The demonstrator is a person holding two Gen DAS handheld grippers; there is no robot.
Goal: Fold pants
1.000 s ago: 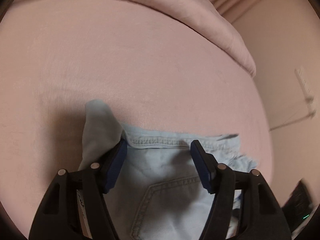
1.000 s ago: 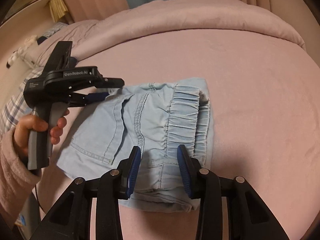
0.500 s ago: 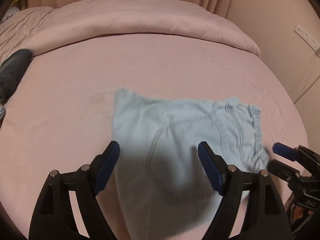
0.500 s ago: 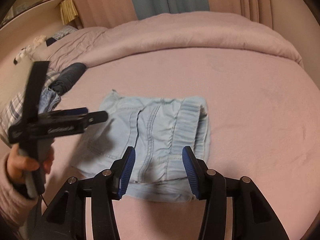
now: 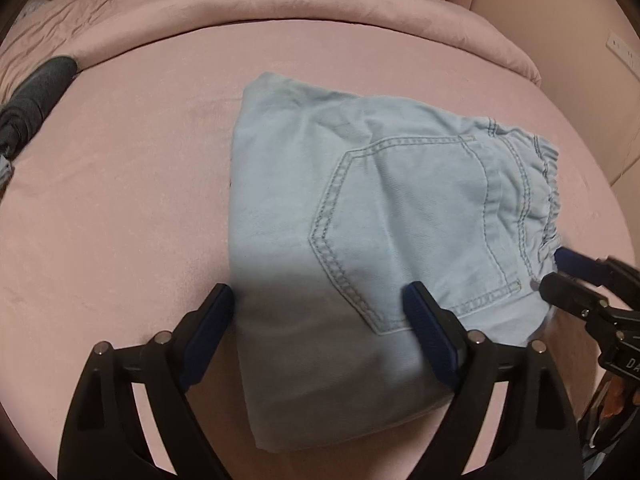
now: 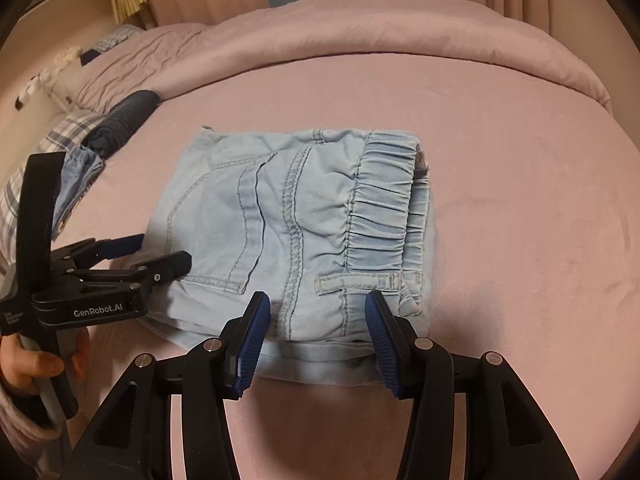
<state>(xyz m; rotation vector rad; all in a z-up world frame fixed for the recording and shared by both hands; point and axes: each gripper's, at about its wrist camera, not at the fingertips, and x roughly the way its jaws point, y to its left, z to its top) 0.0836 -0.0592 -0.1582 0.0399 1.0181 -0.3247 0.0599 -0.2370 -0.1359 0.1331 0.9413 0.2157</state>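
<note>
Light blue denim pants lie folded into a flat rectangle on the pink bed, back pocket up, elastic waistband at the right. My left gripper hovers over the bundle's near left edge; its jaws are opening and its pads touch nothing. In the right wrist view the left gripper sits at the pants' left side. My right gripper stands open above the near edge by the belt loop. The right gripper also shows by the waistband corner in the left wrist view.
A dark rolled garment and plaid cloth lie at the bed's left. A rolled pink duvet runs along the back. A hand grips the left tool's handle. A wall socket is at right.
The left gripper has pulled back from the pants' left corner and its jaws have widened. The right gripper's jaws have opened a little. The pants have settled flat.
</note>
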